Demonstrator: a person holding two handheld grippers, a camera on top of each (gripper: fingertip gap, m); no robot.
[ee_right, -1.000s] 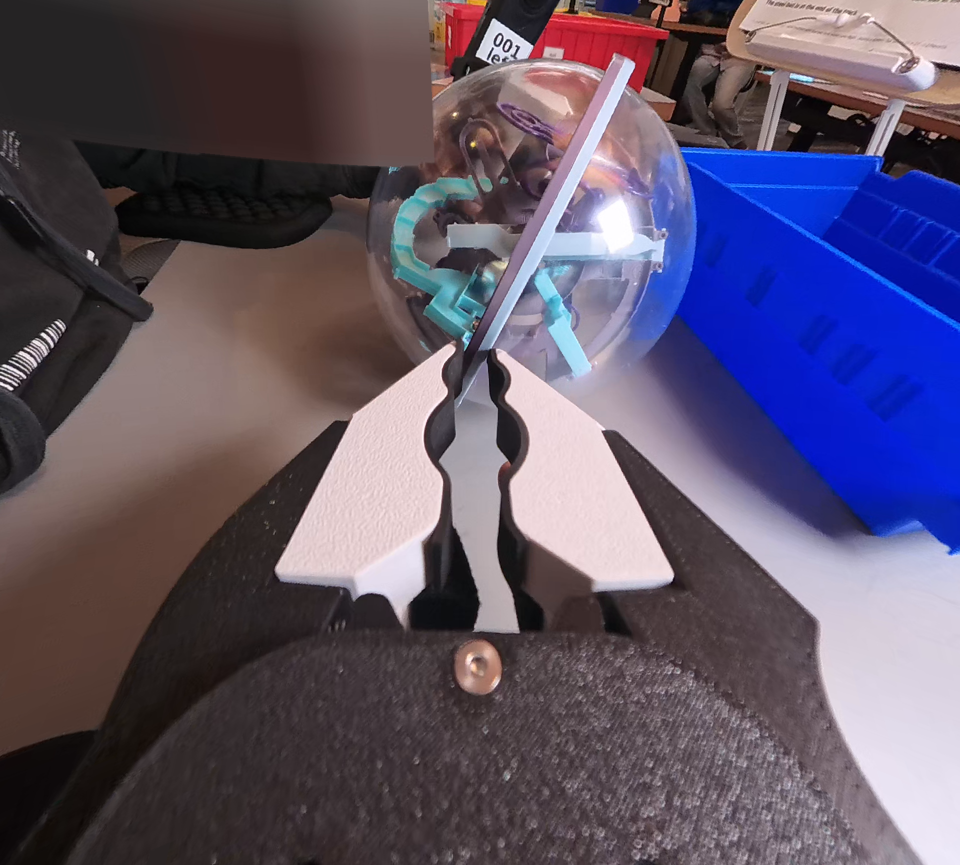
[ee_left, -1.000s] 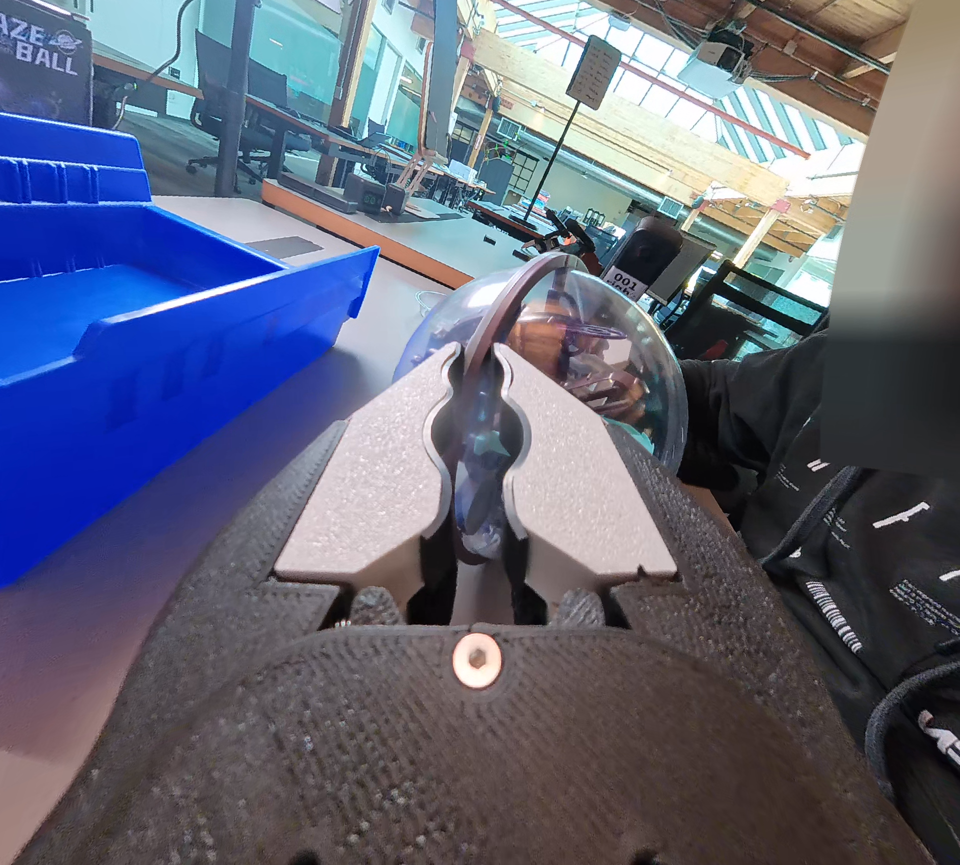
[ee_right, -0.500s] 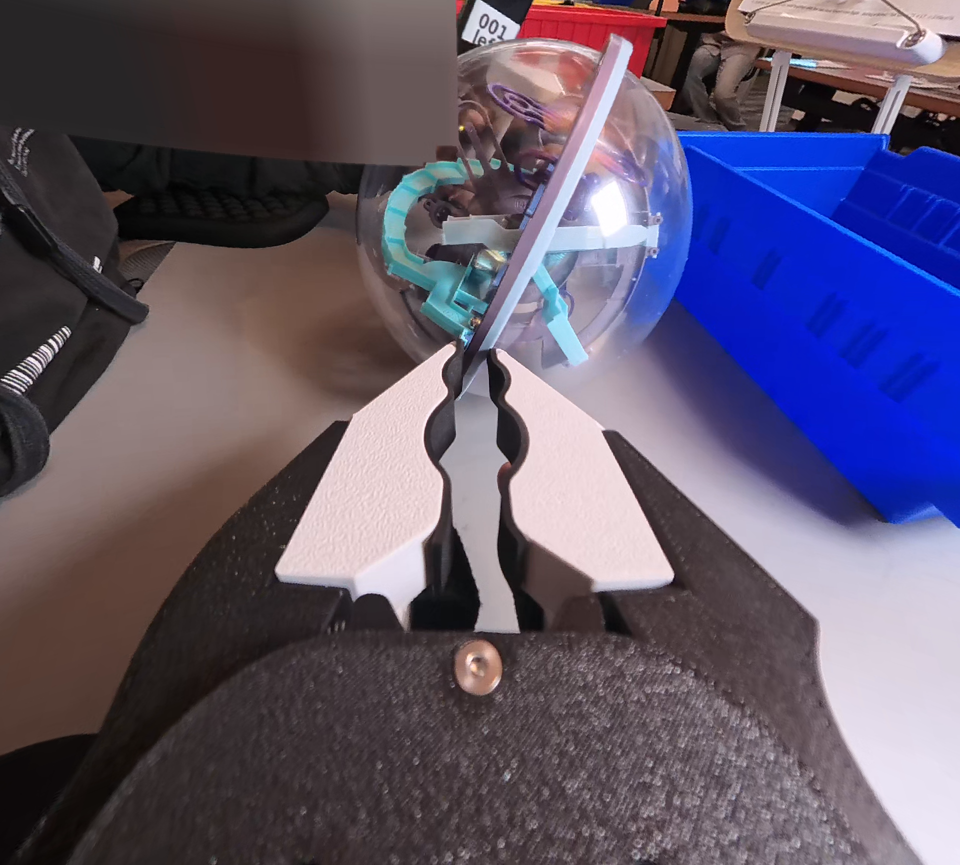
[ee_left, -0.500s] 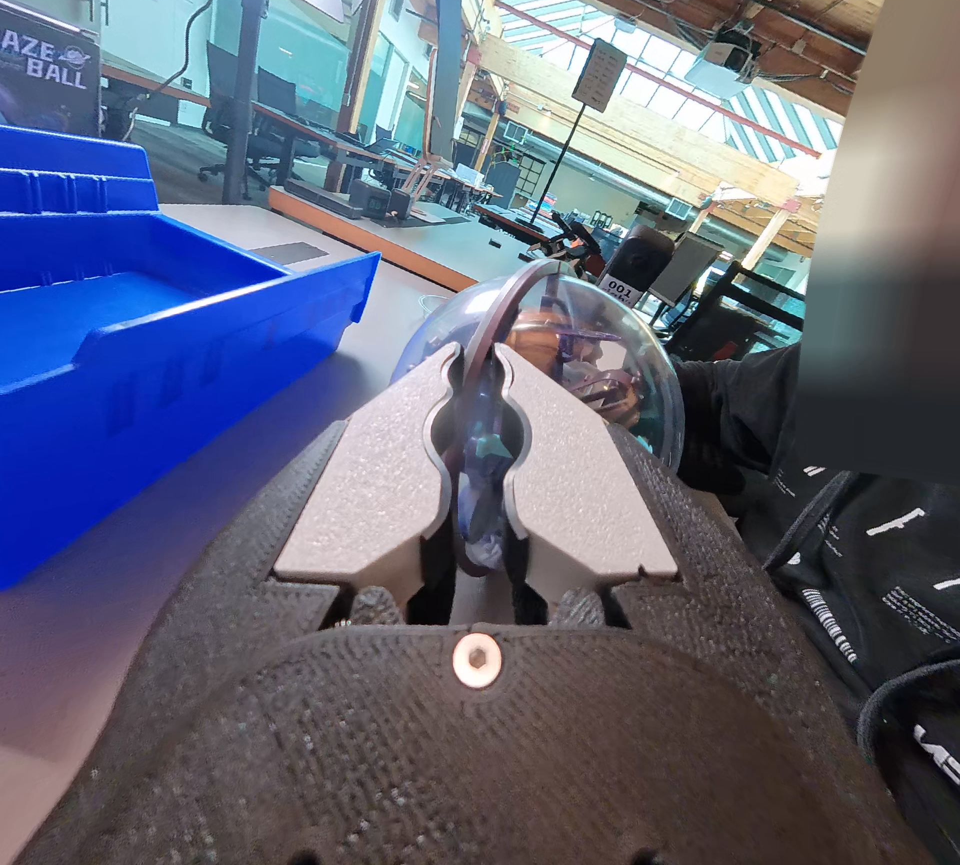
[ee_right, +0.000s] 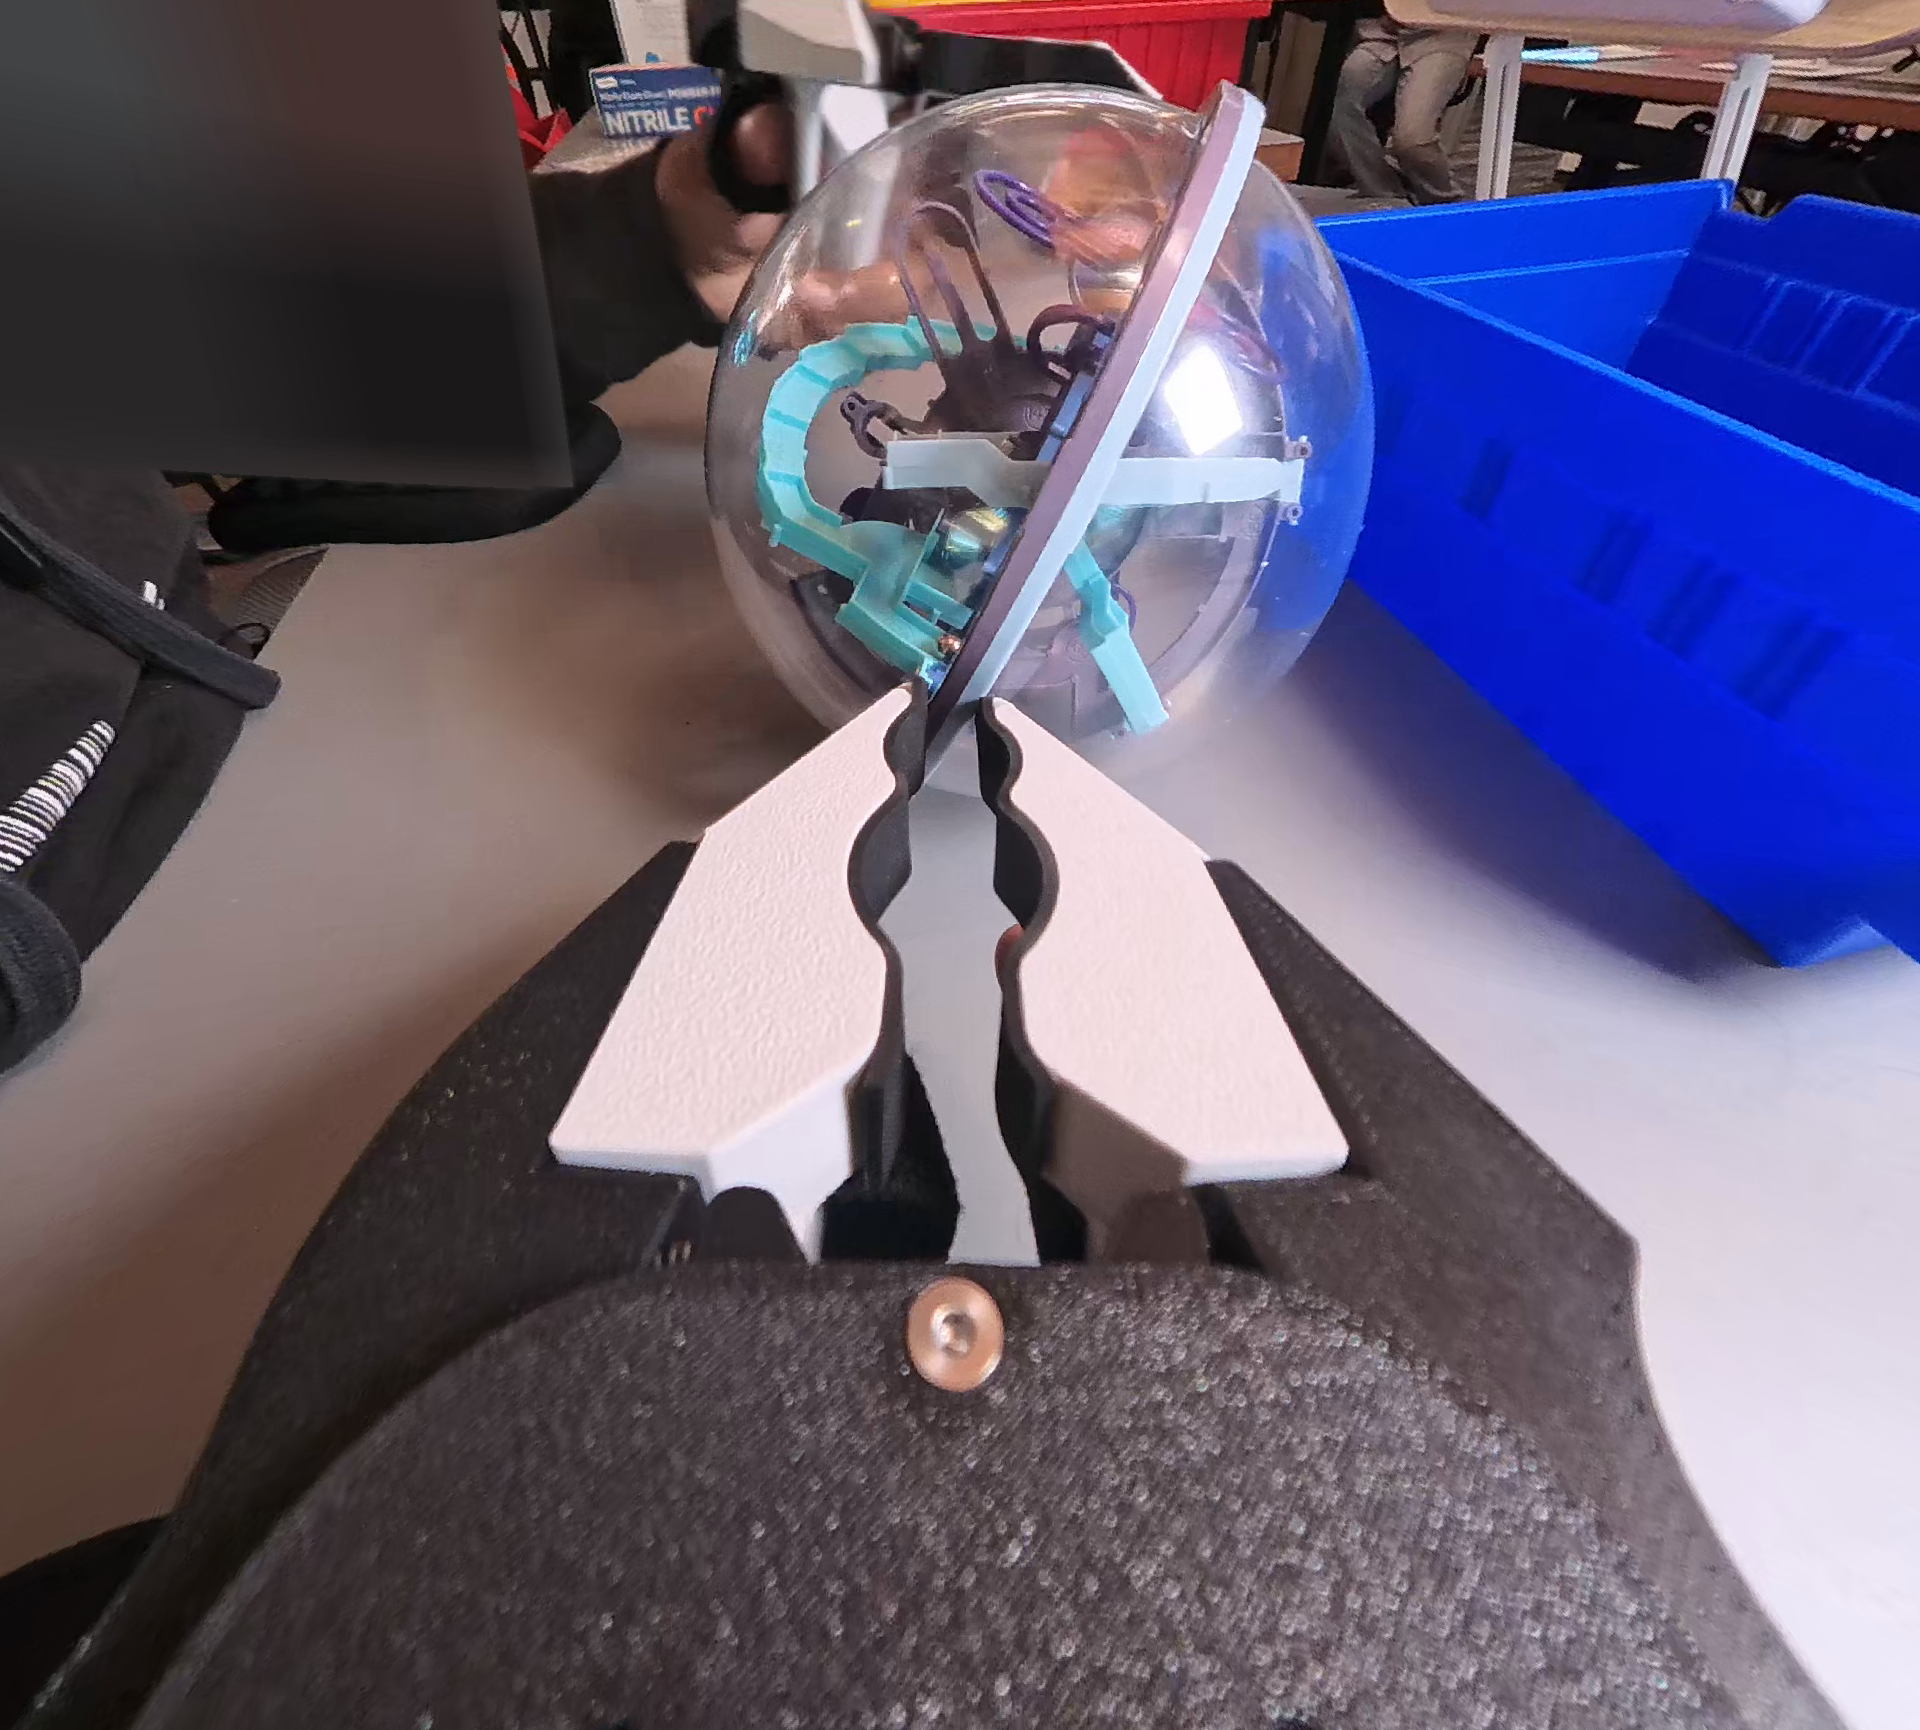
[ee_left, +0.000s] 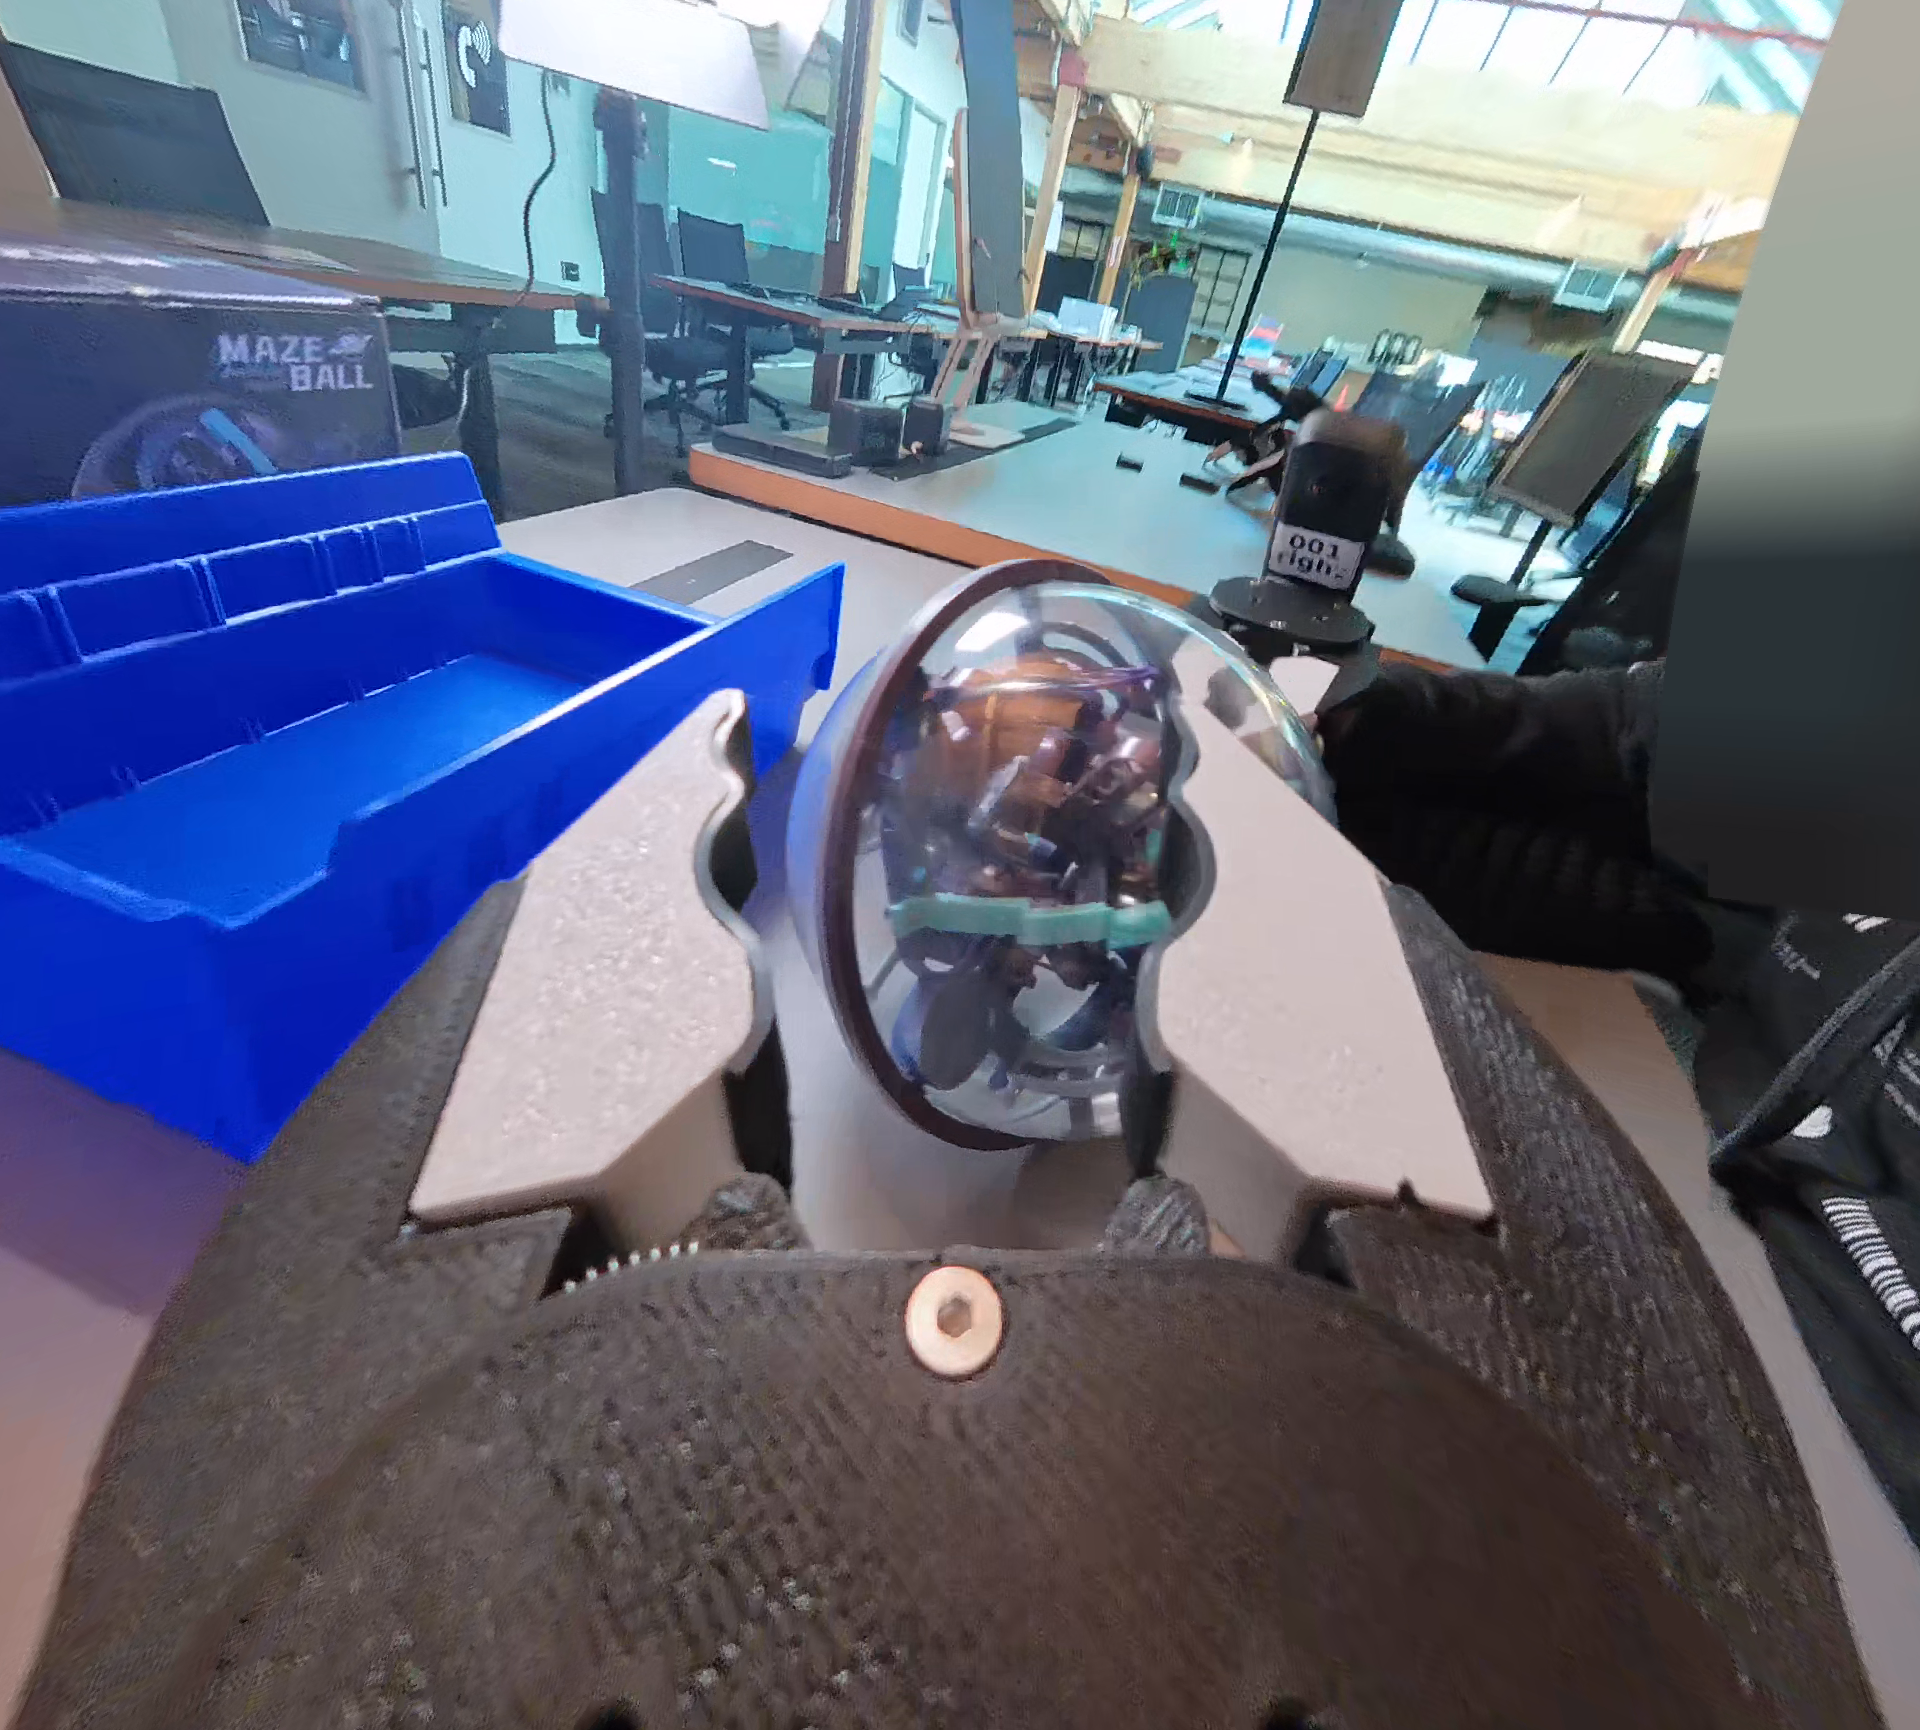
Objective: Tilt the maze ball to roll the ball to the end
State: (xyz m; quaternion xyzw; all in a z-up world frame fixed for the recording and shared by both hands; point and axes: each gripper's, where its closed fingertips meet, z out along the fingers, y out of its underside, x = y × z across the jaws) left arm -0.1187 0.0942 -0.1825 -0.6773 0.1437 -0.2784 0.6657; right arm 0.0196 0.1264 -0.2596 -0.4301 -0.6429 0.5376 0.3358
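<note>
Right gripper (ee_right: 948, 716) pinches the maze ball's (ee_right: 1039, 413) rim — steadying it; left gripper (ee_left: 956, 807) jaws wide, ball between, ungripped.

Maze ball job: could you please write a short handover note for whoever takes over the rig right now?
Left gripper: open, fingers on either side of the maze ball, not clamping it.
Right gripper: shut on the ball's rim.
Maze ball: low over the table, beside the blue bin.
Done: unclear; the small ball's place on the track cannot be made out.
Left: tilt until it reaches the end.
</note>
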